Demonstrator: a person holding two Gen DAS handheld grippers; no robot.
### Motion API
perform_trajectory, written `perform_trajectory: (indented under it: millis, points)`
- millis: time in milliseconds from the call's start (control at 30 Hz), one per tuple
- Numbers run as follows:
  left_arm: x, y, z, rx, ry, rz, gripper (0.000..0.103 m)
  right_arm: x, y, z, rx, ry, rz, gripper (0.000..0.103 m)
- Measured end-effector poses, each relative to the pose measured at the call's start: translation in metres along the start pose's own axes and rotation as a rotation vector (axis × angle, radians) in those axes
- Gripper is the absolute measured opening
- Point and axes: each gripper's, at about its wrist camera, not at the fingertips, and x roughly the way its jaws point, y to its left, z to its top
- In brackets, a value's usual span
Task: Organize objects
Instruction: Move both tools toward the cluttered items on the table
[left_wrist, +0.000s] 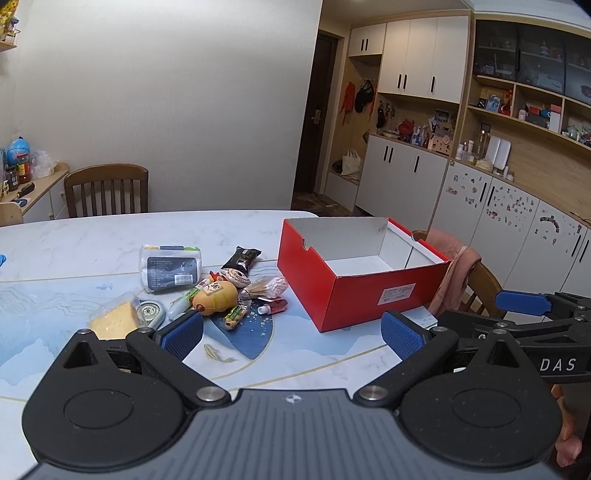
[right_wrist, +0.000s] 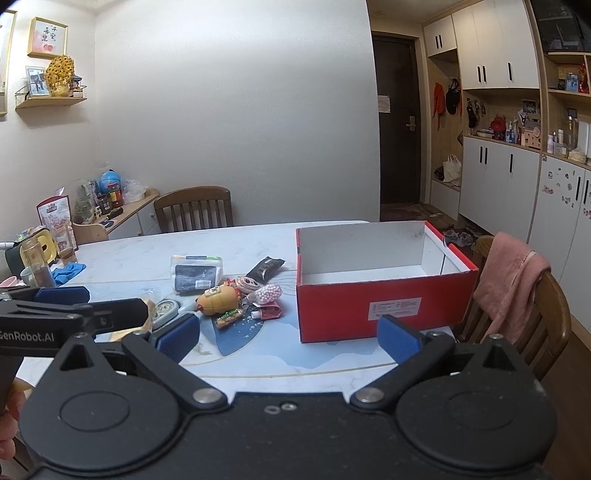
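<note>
Two handheld grippers are hovering side by side above a marble-patterned surface (left_wrist: 92, 236), both tilting slightly downward toward the job ahead. The left gripper (left_wrist: 291, 334) and the right gripper (right_wrist: 288, 334) are each holding their blue-padded jaws wide apart with nothing between them, seemingly poised for a first pick. A heap of small objects (left_wrist: 207, 288) is lying left of centre: a yellow toy (left_wrist: 216, 297), a dark-labelled white packet (left_wrist: 171, 267), a black sachet (left_wrist: 242, 256), a bag of pink beads (left_wrist: 275, 286), a small red tube (left_wrist: 273, 306) and what may be a wedge of sponge or cake (left_wrist: 110, 321) (the wrapper is blurring its outline). Just to the right, an open red box (left_wrist: 354, 291) is standing empty with its white interior showing, near the pile and likely placed there as the destination. A wooden chair (right_wrist: 524, 295) draped with a pink cloth (right_wrist: 509, 277) is waiting beside the box.
</note>
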Motion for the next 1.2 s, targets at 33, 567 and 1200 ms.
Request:
perform_trajectory:
  millis: [33, 567, 1200]
  points:
    - [-0.001, 0.000, 0.000, 0.000, -0.002, 0.003, 0.103, 0.000, 0.000, 0.000, -0.002, -0.001, 0.007, 0.103]
    - [0.009, 0.014, 0.003, 0.039, -0.001, 0.068, 0.103, 0.023, 0.015, 0.004, -0.059, 0.027, 0.045, 0.103]
    - [0.087, 0.108, 0.012, 0.001, 0.171, 0.229, 0.103, 0.107, 0.045, 0.016, -0.118, 0.122, 0.046, 0.102]
